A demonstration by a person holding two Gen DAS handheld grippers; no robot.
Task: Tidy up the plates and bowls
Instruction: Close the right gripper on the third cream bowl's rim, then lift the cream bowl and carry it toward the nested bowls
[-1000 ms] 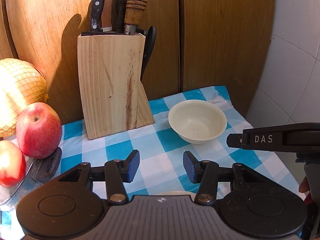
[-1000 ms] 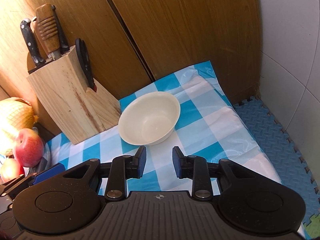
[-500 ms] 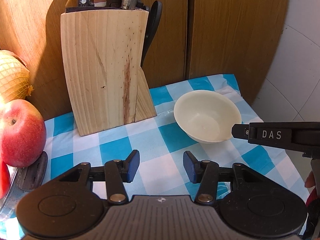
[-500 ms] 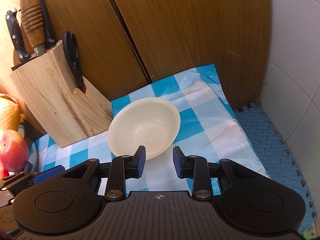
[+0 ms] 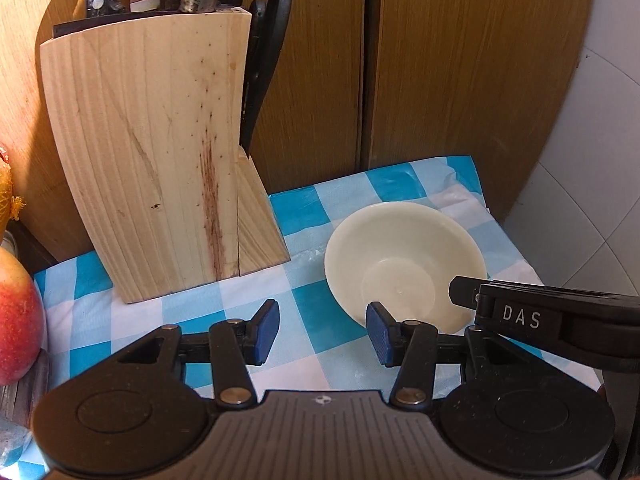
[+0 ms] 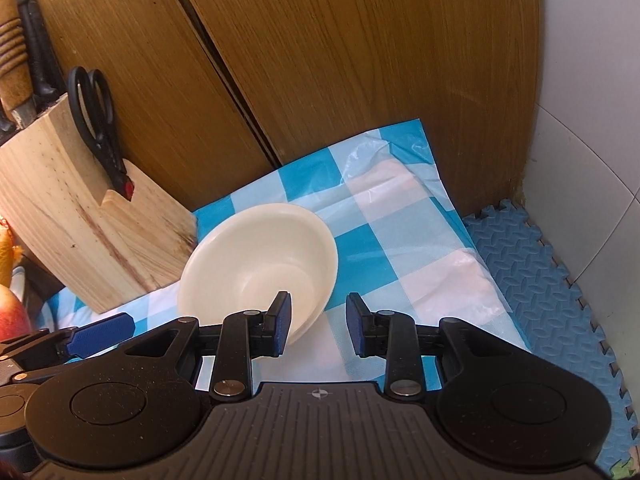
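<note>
Cream bowl (image 6: 260,264), one, upright and empty, on the blue-and-white checked cloth (image 6: 372,236), just right of the knife block (image 6: 80,216) and in front of the wooden doors (image 6: 320,80).

Right gripper (image 6: 316,322): jaws parted, nothing held. Left blue pad (image 6: 280,320) overlaps the bowl's near right rim in its own view; right pad sits over bare cloth. Whether the pad touches the rim cannot be told. Seen from the left wrist, the right gripper's black finger, marked DAS, reaches in over the bowl's right edge (image 5: 404,268).

Left gripper (image 5: 322,334): jaws wide apart, nothing held, low over the cloth (image 5: 308,308) between block and bowl. Right pad (image 5: 378,334) lies just before the bowl's near wall; contact cannot be told.

Block (image 5: 152,160): pale wood, reddish streak down the front, upright on the cloth. Holds several knives, handles cut off at the frame top, and black scissors (image 6: 96,120) in a side slot.

Apple (image 5: 16,320): red and yellow, at the far left edge, on a clear dish.

Foam mat (image 6: 560,304): blue, interlocking, right of the cloth.

Tiled wall (image 6: 592,120): white, far right.
</note>
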